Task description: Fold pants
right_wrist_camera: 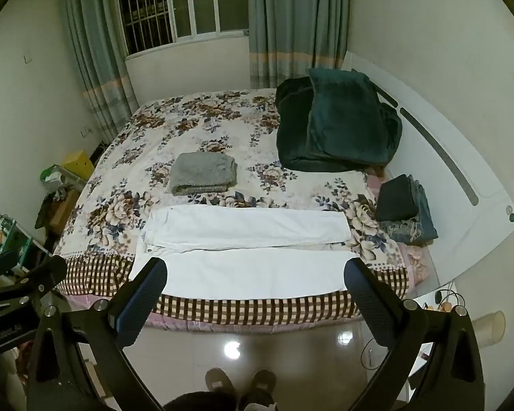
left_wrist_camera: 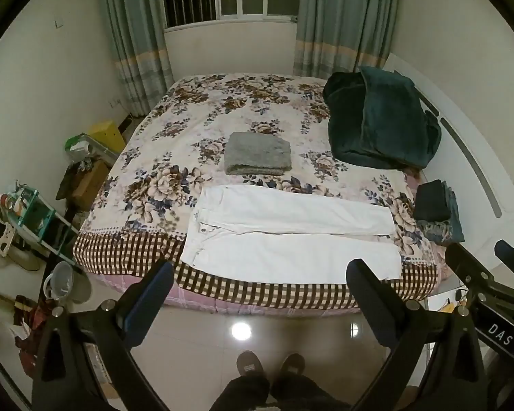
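Nearest to the cameras, both tools hang above the floor tiles, short of the bed's near edge. The left gripper [left_wrist_camera: 259,275] has its fingers spread wide apart with nothing between them; the right gripper [right_wrist_camera: 256,274] is spread just as wide, also holding nothing. The person's slippers show below them, toes toward the bed [left_wrist_camera: 126,250].

Just beyond the tongs, along that near edge, lie the white pants [left_wrist_camera: 291,236], spread flat on the floral cover. Their long axis runs crosswise to the grippers, parallel with the bed's edge: waistband and button toward the bed's left side, both leg hems toward its right. The two legs lie side by side, the nearer one reaching the checked border, the farther one slightly overlapping it at the crotch. The cloth looks smooth, with few creases, and no fold has yet been made. By my judgement the left gripper sits nearer the waistband and the right nearer the hems, so each would take its own end.

Farther up the bed from the pants rests a folded grey towel [left_wrist_camera: 257,154]. Farther still, toward the bed's right side, sit a heaped dark green blanket [left_wrist_camera: 382,123] and a small stack of dark folded clothes [left_wrist_camera: 437,210].
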`<state>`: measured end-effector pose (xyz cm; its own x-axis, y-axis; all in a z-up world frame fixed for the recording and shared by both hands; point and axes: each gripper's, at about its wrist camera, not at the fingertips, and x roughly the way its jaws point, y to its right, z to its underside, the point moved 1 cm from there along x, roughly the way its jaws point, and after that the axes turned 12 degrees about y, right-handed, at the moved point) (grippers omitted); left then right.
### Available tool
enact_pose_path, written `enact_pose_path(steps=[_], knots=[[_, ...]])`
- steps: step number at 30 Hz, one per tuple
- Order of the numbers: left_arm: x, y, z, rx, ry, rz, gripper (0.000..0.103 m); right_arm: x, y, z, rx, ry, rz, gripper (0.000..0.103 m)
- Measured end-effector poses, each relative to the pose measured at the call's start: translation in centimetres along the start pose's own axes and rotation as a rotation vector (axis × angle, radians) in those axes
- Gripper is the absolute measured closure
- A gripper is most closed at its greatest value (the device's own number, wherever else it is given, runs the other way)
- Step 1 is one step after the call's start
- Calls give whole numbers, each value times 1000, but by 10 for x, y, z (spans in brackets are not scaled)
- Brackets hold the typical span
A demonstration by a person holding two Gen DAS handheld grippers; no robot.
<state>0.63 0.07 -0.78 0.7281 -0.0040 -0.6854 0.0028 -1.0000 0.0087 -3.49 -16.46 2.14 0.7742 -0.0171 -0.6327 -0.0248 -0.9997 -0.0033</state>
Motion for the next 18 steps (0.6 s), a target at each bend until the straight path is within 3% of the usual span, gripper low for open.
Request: enact_pose_path(steps=[18], knots=[[-13,-1,-7,-7,20,-3,0,-6,1,-1,-5,-6,-2,0]])
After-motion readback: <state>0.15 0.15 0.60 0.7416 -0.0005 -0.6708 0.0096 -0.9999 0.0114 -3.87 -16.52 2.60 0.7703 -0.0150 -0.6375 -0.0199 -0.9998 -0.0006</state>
